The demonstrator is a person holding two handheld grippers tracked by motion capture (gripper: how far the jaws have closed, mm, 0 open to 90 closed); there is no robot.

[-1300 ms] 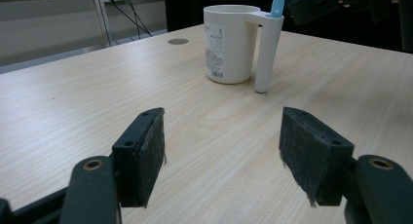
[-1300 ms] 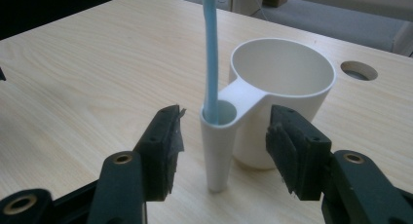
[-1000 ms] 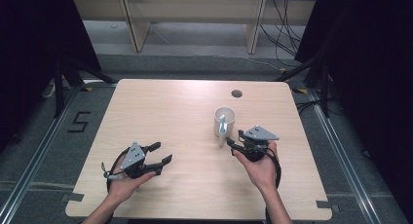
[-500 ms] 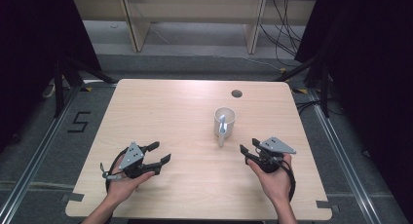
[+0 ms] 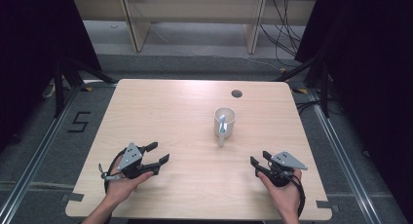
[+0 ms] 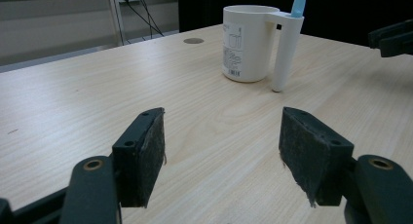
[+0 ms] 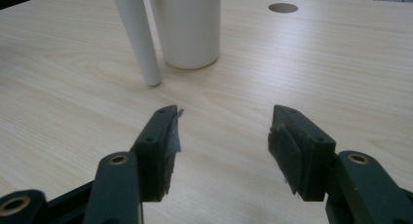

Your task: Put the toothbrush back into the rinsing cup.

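Observation:
A white cup (image 5: 224, 121) with a tall side tube stands upright on the wooden table (image 5: 170, 102), right of centre. A pale blue handle (image 5: 222, 124) sticks out of the tube (image 6: 286, 51). The cup (image 6: 246, 41) and its tube (image 7: 138, 36) rise ahead of both pairs of jaws. My left gripper (image 5: 158, 153) rests open near the front left of the table, nothing between its pads (image 6: 146, 156). Near the front right, my right gripper (image 5: 257, 163) is open and empty, well back from the cup (image 7: 187, 27).
A round cable hole (image 5: 236, 93) sits in the table behind the cup. Wooden shelving legs (image 5: 134, 24) and loose cables (image 5: 282, 19) stand on the floor past the far edge. Metal rails (image 5: 341, 151) run along both sides of the table.
My right gripper has pulled back from beside the cup toward the front right edge of the table. The cup stays put and the left gripper has barely moved.

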